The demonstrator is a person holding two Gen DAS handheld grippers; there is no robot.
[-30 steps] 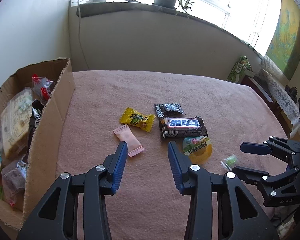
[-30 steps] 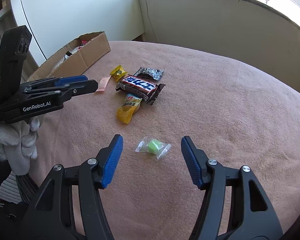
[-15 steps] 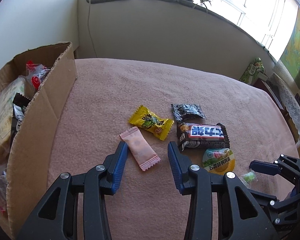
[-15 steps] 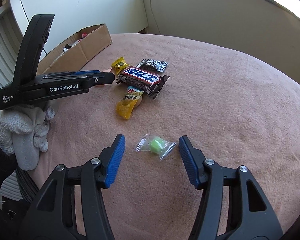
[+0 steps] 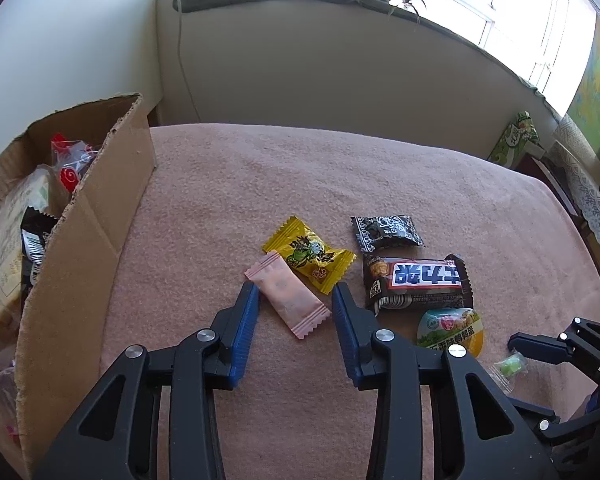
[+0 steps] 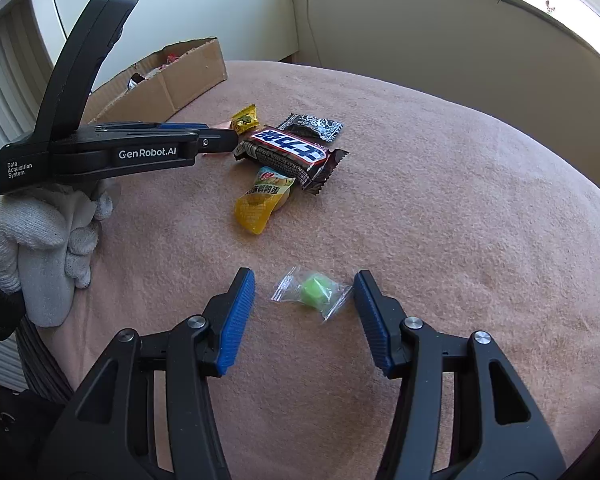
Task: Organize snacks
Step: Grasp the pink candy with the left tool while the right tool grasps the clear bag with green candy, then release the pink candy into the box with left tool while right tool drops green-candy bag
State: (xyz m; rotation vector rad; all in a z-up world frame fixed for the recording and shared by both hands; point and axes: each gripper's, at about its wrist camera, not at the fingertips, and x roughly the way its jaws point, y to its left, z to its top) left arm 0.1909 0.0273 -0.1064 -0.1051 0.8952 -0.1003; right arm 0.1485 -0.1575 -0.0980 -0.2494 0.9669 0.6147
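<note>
I held my left gripper (image 5: 295, 292) and right gripper (image 6: 304, 280) angled downward, jaws just closing, nothing clamped yet.

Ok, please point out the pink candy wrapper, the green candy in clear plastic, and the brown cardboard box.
Pink candy wrapper (image 5: 288, 294), left wrist view, on the wrapper's middle.
Green candy in clear plastic (image 6: 315, 289), right wrist view, on the green candy itself.
Brown cardboard box (image 5: 88, 248), left wrist view, on its bare side wall.
</note>
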